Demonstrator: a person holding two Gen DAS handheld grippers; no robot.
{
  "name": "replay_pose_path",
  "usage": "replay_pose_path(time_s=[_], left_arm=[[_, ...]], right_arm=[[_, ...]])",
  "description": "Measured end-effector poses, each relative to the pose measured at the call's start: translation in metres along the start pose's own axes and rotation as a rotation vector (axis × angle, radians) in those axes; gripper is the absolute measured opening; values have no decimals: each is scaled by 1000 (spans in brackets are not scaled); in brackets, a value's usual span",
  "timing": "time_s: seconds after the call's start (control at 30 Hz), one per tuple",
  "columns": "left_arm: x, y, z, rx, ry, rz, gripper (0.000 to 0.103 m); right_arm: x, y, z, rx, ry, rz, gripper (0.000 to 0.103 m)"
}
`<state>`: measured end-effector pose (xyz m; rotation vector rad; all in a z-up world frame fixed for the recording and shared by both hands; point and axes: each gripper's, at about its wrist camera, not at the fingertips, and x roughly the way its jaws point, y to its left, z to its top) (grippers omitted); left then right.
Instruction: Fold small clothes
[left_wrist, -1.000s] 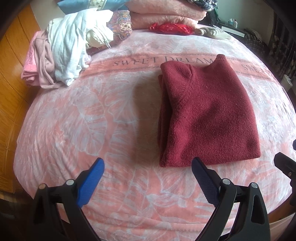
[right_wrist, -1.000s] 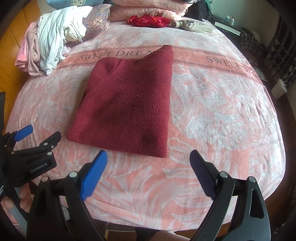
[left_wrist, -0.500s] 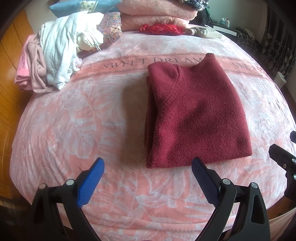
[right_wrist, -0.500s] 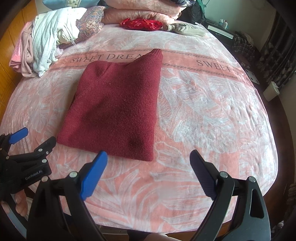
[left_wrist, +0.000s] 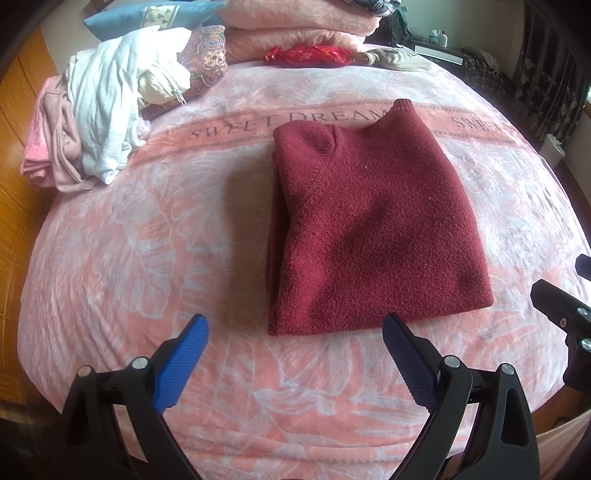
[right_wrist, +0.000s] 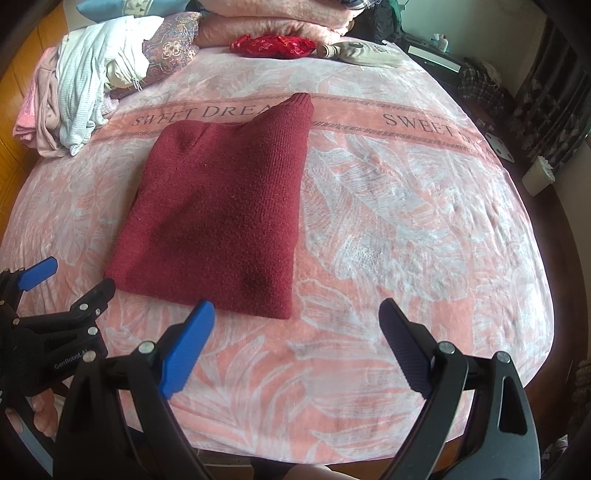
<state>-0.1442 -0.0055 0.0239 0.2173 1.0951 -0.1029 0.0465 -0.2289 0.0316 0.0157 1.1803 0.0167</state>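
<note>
We're hovering both grippers, left (left_wrist: 291, 360) and right (right_wrist: 295, 345), jaws released, behind the folded dark-red knitted sweater (left_wrist: 369, 225); its long axis is running away from us.

Black left gripper (left_wrist: 293, 354) and right gripper (right_wrist: 295, 343): blue ribbed pads, silver screws, perhaps "GenRobot.AI" lettering

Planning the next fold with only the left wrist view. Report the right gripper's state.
Observer: The right gripper is wide open and empty, just short of the sweater, with its left pad near the near hem.
Operator: Now the other one, seen from outside.
Observer: The left gripper is open too, and its nearer finger lies close beside the sweater's near left corner.
</note>
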Motion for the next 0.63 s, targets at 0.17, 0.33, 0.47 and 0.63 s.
replay_pose_path(time_s=[0.17, 0.33, 0.47, 0.63], left_arm=[[2, 3, 0, -15, 7, 5, 95], [0, 2, 1, -8, -8, -4, 96], [-1, 2, 1, -8, -11, -2, 96], [-3, 3, 0, -20, -12, 1, 96]], right_arm=[[0, 2, 0, -8, -3, -4, 90], [1, 2, -1, -6, 0, -9, 90], [1, 2, -1, -7, 0, -8, 90], [1, 2, 0, -8, 2, -7, 90]])
